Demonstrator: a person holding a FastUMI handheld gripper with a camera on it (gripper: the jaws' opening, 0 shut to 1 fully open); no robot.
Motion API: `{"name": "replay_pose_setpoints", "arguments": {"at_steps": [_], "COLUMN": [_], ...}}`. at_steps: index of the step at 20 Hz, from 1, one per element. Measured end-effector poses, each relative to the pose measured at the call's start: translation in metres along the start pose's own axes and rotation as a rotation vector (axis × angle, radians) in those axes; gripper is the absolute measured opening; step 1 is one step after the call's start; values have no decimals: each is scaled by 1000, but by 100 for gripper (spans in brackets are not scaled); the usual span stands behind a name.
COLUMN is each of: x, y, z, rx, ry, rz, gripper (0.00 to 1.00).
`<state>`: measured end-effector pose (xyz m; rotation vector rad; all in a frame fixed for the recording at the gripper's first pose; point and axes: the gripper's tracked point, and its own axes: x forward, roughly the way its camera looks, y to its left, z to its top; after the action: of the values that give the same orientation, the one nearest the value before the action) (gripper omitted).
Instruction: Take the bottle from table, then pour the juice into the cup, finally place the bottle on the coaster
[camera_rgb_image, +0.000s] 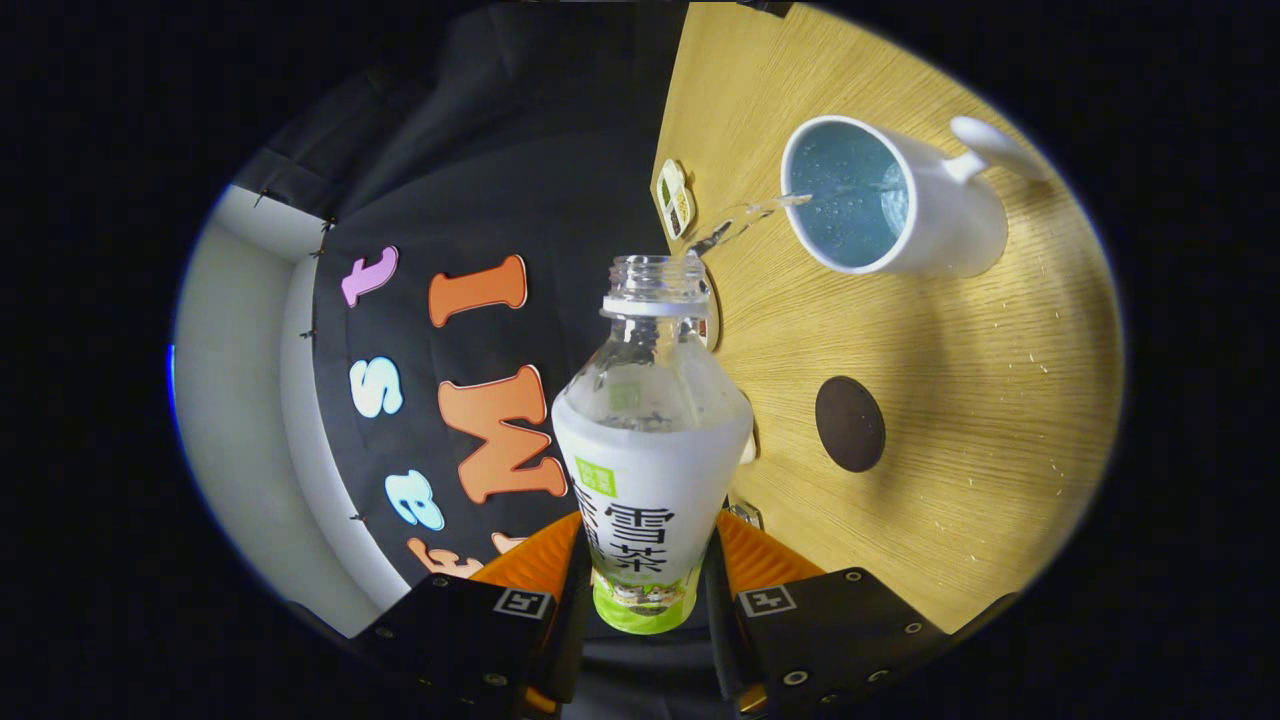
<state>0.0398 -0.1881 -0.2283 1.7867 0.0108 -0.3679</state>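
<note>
The gripper (648, 575) has its jaws clamped on the lower body of the bottle (648, 440), tipped over the table (960, 420). A thin stream arcs from its open neck into the white cup (890, 200) just beyond, so this looks like step 2, the pour. Next it needs righting, then setting on the dark round coaster (850, 424) nearby.

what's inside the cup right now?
Clear liquid with bubbles sits in the white cup, fed by a thin stream from the open bottle held in the gripper. Depth can't be judged.
</note>
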Motion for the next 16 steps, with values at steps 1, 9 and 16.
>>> {"name": "replay_pose_setpoints", "arguments": {"at_steps": [1, 9, 16], "x": [-2, -5, -4], "y": [3, 11, 17], "z": [0, 1, 5], "rx": [3, 20, 54], "ry": [-1, -7, -18], "rz": [8, 8, 10], "gripper": [53, 53, 53]}}
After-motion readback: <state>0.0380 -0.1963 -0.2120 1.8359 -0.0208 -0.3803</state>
